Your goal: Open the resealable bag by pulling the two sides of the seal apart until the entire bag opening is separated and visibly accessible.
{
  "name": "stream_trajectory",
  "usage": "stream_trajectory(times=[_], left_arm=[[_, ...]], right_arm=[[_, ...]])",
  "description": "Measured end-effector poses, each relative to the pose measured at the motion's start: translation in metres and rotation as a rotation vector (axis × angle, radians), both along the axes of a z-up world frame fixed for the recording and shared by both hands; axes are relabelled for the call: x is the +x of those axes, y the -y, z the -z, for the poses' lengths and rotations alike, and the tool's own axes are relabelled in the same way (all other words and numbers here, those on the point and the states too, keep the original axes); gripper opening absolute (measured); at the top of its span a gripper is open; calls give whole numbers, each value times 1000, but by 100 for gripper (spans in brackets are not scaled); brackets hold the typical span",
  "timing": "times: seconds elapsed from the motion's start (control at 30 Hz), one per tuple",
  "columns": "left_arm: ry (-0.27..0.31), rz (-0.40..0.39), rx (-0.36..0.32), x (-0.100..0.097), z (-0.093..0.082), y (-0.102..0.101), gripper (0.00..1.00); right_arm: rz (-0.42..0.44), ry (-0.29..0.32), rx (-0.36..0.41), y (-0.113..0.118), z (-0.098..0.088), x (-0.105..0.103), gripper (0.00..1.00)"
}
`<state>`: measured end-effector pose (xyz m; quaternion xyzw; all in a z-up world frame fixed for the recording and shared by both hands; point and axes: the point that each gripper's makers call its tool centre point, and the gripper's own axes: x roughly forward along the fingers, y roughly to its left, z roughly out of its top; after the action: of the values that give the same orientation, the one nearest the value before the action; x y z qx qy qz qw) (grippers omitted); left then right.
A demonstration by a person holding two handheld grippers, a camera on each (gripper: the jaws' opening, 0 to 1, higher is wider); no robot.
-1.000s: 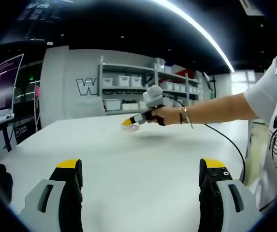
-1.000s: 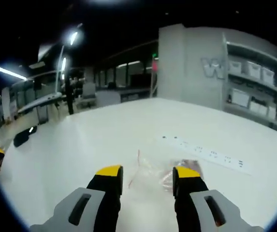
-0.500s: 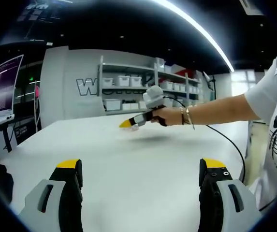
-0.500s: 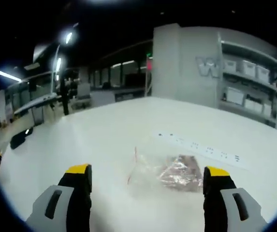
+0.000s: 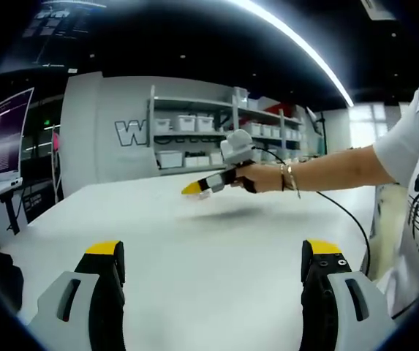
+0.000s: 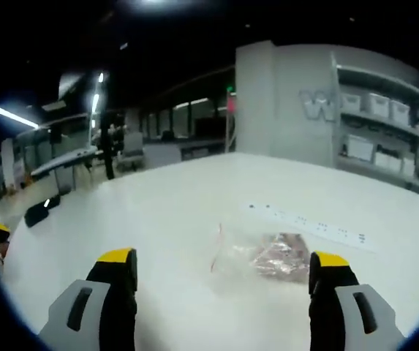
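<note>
We hold the left gripper (image 5: 213, 274) low with its jaws spread wide. Our outstretched arm (image 5: 326, 167) holds the right gripper (image 6: 224, 274), jaws also wide apart.

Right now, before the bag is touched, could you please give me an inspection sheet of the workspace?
Surface: white table, bare around the bag.
Job's things: clear resealable bag lying flat ahead of the right tool, something brownish inside; whether the seal is shut cannot be told.
Clutter: white power strip behind the bag; a dark object at the far table edge.
Grippers: right tool open, not touching the bag; left tool open, holding nothing.
Cables: black cable hanging from the right tool.
Surroundings: shelves with bins, monitor.
</note>
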<state>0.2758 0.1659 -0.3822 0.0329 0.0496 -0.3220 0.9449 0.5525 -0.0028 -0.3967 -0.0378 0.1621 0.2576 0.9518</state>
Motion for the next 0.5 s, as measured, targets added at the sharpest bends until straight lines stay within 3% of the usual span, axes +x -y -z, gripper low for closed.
stream_trajectory(times=[0.5], left_arm=[[5,10,16,-6,-3,6,100]], right_arm=[[1,35,62,15,-11,-29,99]])
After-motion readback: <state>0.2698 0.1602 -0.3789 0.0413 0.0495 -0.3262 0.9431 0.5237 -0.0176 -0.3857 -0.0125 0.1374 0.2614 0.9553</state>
